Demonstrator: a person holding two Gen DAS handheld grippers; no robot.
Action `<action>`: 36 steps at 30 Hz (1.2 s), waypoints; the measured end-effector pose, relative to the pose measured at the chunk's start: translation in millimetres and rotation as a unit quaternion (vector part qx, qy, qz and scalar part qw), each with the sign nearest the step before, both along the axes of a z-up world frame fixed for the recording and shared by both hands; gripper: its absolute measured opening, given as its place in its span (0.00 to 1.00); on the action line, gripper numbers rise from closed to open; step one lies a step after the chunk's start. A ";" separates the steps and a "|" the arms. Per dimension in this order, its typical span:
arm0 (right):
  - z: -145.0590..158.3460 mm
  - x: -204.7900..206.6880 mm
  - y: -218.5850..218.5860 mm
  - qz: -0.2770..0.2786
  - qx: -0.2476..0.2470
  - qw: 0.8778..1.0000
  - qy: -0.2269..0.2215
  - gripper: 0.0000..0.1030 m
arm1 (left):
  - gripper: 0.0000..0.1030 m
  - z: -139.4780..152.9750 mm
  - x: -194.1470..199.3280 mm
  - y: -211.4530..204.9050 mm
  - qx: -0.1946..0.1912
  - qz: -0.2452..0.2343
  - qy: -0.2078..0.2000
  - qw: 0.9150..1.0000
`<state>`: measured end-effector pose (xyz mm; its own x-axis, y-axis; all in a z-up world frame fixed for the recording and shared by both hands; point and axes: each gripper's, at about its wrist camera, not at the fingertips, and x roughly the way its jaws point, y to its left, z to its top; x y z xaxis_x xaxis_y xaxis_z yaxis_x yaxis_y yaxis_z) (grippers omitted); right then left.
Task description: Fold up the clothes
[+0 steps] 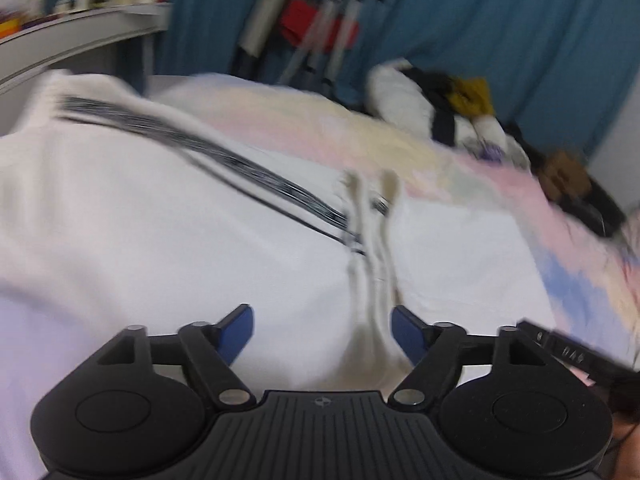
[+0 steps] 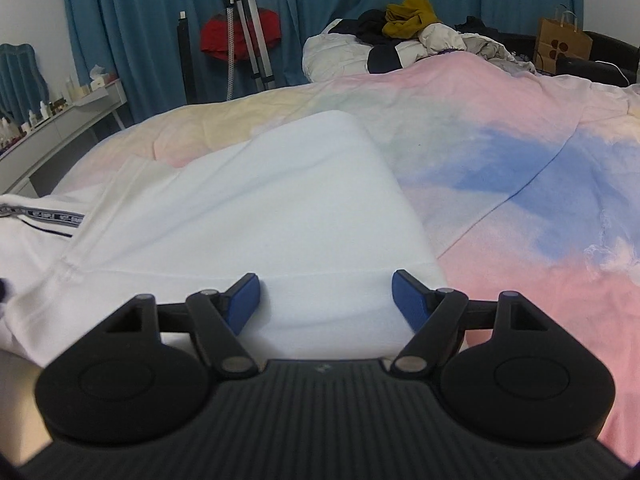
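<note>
A white garment (image 2: pixel 248 208) with a dark lettered stripe (image 2: pixel 60 216) lies partly folded on the bed. In the blurred left wrist view it fills the frame (image 1: pixel 160 240), with the stripe (image 1: pixel 224 160) and a ribbed seam running toward the camera. My left gripper (image 1: pixel 322 330) is open just above the white cloth, holding nothing. My right gripper (image 2: pixel 326 298) is open over the garment's near edge, also empty. Part of the other gripper (image 1: pixel 568 350) shows at the right edge of the left wrist view.
The bed has a pastel pink, blue and yellow cover (image 2: pixel 500 160). A heap of clothes (image 2: pixel 404 36) lies at its far end beside a paper bag (image 2: pixel 562 44). A tripod (image 2: pixel 248 32) stands by blue curtains. A white dressing table (image 2: pixel 60 132) stands at left.
</note>
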<state>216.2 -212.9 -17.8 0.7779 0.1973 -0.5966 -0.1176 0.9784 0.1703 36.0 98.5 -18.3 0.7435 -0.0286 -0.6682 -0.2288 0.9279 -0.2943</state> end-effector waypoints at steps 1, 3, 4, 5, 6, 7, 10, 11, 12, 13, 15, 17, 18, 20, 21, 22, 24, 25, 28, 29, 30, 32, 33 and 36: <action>1.0 -0.9 0.0 -0.001 0.001 1.000 -0.001 0.73 | 0.82 4.7 -10.4 11.7 -0.014 0.022 0.000 1.000; 3.2 -2.2 -0.9 -0.001 0.005 1.000 -0.002 0.73 | 0.87 7.2 -24.8 40.1 -0.060 0.068 0.004 0.996; 5.1 -3.8 -1.4 0.000 0.009 1.000 -0.003 0.73 | 0.90 5.9 -29.9 56.3 -0.089 0.093 0.008 0.992; 7.0 -5.6 -1.5 0.002 0.013 1.000 -0.004 0.72 | 0.90 1.9 -32.4 73.3 -0.123 0.118 0.012 0.985; 9.0 -7.5 -1.6 0.004 0.018 1.000 -0.005 0.72 | 0.90 -3.6 -33.4 90.7 -0.159 0.142 0.017 0.977; 10.9 -9.4 -1.6 0.005 0.022 1.000 -0.006 0.72 | 0.90 -10.0 -33.7 107.9 -0.197 0.167 0.019 0.966; 16.9 -18.0 1.3 0.015 0.021 0.999 -0.019 0.72 | 0.89 -29.6 -33.6 153.5 -0.303 0.234 0.004 0.924; 18.8 -20.7 3.5 0.020 0.016 0.999 -0.024 0.72 | 0.89 -34.5 -32.8 166.1 -0.328 0.254 -0.007 0.910; 20.7 -23.4 5.9 0.025 0.010 0.999 -0.030 0.72 | 0.89 -38.1 -31.4 176.2 -0.344 0.271 -0.018 0.899; 21.4 -24.9 9.8 0.032 0.001 0.999 -0.034 0.72 | 0.88 -41.1 -29.9 185.1 -0.355 0.285 -0.029 0.890; 21.2 -26.7 17.4 0.044 -0.017 0.998 -0.036 0.72 | 0.81 -45.7 -24.6 200.1 -0.366 0.305 -0.044 0.878; 16.8 -25.4 25.1 0.053 -0.027 0.998 -0.028 0.72 | 0.69 -47.4 -18.4 211.7 -0.366 0.313 -0.054 0.875; 16.3 -26.2 27.0 0.059 -0.021 0.998 -0.031 0.72 | 0.67 -47.0 -15.5 216.3 -0.361 0.316 -0.060 0.875; 18.1 -29.8 32.7 0.075 -0.015 0.996 -0.046 0.72 | 0.54 -45.9 -11.2 222.3 -0.347 0.320 -0.068 0.879; 20.4 -32.5 36.9 0.085 -0.014 0.995 -0.057 0.72 | 0.48 -45.6 -10.1 224.0 -0.340 0.323 -0.071 0.880; 22.6 -35.3 41.0 0.095 -0.013 0.993 -0.068 0.72 | 0.40 -45.0 -10.0 224.9 -0.336 0.325 -0.076 0.881; 24.7 -38.7 49.3 0.113 -0.010 0.990 -0.082 0.72 | 0.21 -43.2 -10.1 226.3 -0.331 0.324 -0.087 0.882; 21.6 -36.7 54.4 0.120 -0.011 0.990 -0.074 0.72 | 0.16 -37.8 -8.7 224.1 -0.316 0.318 -0.092 0.889; 2.0 -24.1 63.6 0.126 -0.023 0.992 -0.024 0.72 | 0.13 -11.6 -3.4 208.8 -0.246 0.289 -0.116 0.918; -2.5 -22.1 64.4 0.126 -0.023 0.992 -0.021 0.73 | 0.12 -3.3 -2.1 201.8 -0.228 0.280 -0.128 0.924; -6.9 -20.1 65.2 0.126 -0.024 0.992 -0.018 0.73 | 0.12 5.4 0.6 193.6 -0.203 0.269 -0.136 0.932; -4.7 -18.4 64.7 0.126 -0.023 0.992 -0.011 0.73 | 0.11 24.2 6.7 173.3 -0.137 0.248 -0.142 0.949; -3.5 -17.5 64.4 0.126 -0.023 0.992 -0.008 0.73 | 0.10 33.2 9.7 162.1 -0.118 0.244 -0.146 0.951; 3.0 -18.0 53.6 0.111 -0.006 0.994 -0.006 0.71 | 0.10 61.3 15.8 129.6 -0.101 0.239 -0.169 0.951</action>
